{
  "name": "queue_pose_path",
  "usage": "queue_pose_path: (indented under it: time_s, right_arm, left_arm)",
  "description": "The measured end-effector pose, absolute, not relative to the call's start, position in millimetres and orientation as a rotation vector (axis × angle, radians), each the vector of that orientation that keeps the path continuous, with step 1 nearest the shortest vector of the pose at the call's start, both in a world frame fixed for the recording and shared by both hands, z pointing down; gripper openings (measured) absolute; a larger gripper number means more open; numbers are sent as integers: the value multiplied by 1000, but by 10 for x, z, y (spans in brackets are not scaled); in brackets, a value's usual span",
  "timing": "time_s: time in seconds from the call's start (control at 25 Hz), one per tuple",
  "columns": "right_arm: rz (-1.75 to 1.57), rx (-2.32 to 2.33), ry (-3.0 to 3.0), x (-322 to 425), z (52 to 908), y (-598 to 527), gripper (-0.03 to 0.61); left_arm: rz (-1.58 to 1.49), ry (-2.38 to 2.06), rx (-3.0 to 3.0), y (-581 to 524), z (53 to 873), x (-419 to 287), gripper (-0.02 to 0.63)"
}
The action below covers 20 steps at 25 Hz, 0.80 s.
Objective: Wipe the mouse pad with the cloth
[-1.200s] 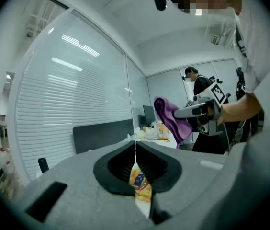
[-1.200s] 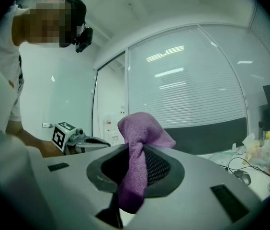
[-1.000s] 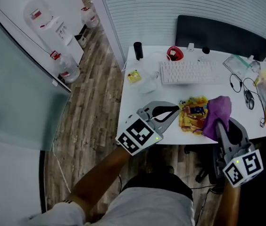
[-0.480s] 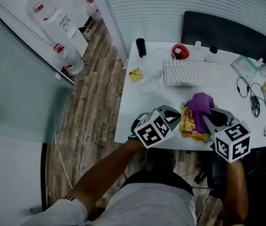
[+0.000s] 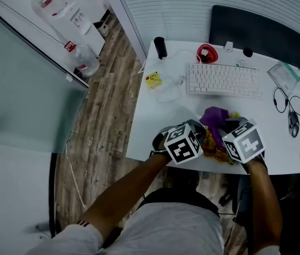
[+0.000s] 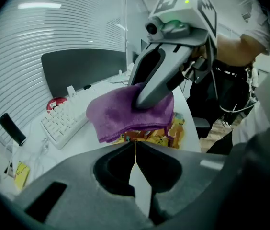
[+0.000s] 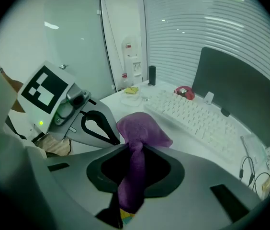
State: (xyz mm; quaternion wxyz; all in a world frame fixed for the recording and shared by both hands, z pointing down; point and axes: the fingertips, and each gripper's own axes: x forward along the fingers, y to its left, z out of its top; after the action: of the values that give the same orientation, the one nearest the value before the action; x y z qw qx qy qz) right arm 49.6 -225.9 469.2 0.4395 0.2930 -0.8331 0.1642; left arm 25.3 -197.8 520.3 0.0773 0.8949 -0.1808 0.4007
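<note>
A purple cloth is bunched on a yellow printed mouse pad near the white desk's front edge. My right gripper is shut on the cloth, and a twisted strand runs back between its jaws. The cloth bulges out ahead of the tips and rests on the pad. My left gripper is shut, with its tips at the near edge of the mouse pad, just below the cloth. The two grippers sit close together, angled toward each other.
A white keyboard lies behind the pad. A red object, a black cylinder and a yellow note sit at the back left. A dark monitor stands behind. Earphones and a mouse lie right.
My right gripper has carried the cloth left and forward onto the pad's middle. The left gripper has moved right, up to the pad's edge, so the two now sit side by side.
</note>
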Motion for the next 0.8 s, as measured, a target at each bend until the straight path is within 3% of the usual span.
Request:
queue_pose_path:
  time_s: [0.52,0.8]
  right_arm:
    - [379,578,-1917,333,5226,-2350,66]
    - [433,650,-1886,705,5284,-2464,66]
  left_arm:
    - [1330,-532,2606,-1998,5508,312,17]
    - [1351,-512,2596,-2005,5527,328,17]
